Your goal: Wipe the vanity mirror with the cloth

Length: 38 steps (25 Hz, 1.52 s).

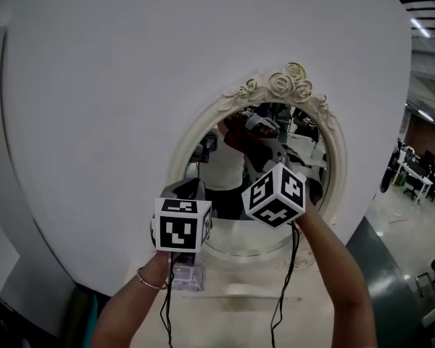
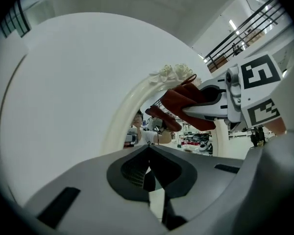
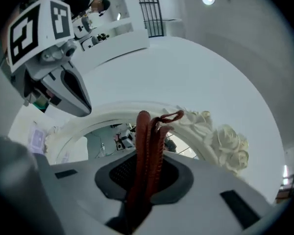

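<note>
The oval vanity mirror [image 1: 225, 165] stands upright in a cream frame [image 1: 180, 147] topped with moulded roses [image 1: 286, 84]. My right gripper [image 3: 148, 163] is shut on a folded dark red cloth [image 3: 149, 136]. It holds the cloth up at the upper part of the glass, just below the roses [image 3: 225, 141]. The left gripper view shows that cloth [image 2: 183, 102] sticking out past the right gripper's fingers [image 2: 206, 99]. My left gripper [image 2: 149, 173] is shut with nothing in it, lower and to the left, in front of the frame's lower left side [image 2: 120, 126].
A large white round panel [image 1: 130, 85] stands behind the mirror. The mirror rests on a white tabletop [image 1: 239, 281], and a small clear box [image 1: 187, 278] sits under my left wrist. Desks of an open office [image 1: 415, 174] show at far right.
</note>
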Available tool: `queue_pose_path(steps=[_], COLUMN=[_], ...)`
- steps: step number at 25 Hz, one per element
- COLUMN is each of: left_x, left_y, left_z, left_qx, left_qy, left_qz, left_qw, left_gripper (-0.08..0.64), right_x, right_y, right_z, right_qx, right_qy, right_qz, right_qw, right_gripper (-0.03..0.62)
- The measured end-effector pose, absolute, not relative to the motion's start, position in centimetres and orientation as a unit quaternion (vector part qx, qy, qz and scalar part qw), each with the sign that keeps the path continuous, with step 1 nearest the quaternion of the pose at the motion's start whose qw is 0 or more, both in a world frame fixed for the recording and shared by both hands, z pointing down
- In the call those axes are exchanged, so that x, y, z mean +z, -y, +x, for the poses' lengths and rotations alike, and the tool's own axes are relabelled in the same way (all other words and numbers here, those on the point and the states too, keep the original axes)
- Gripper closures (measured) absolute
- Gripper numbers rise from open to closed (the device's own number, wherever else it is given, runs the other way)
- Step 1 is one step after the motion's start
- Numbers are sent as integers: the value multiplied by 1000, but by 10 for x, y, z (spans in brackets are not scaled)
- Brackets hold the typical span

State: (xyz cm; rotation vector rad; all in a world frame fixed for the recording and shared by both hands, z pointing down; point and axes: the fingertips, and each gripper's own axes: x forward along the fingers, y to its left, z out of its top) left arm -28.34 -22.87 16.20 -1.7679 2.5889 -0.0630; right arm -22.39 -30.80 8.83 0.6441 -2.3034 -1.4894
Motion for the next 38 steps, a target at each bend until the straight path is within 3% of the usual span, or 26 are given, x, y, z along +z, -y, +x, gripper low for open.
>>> queue_pose_path(steps=[13, 38], left_x=[161, 339], left_y=[211, 193], left_z=[-317, -331], left_qx=[-21, -24], left_qy=[-841, -839], left_qz=[-540, -529], left_qw=[0, -122], left_gripper=[551, 551], right_x=[95, 311], right_y=[306, 267], right_z=[-278, -323], right_qx=[-604, -563], right_qy=[739, 778], right_qz=[207, 67], right_qw=[213, 273], right_gripper=[525, 525])
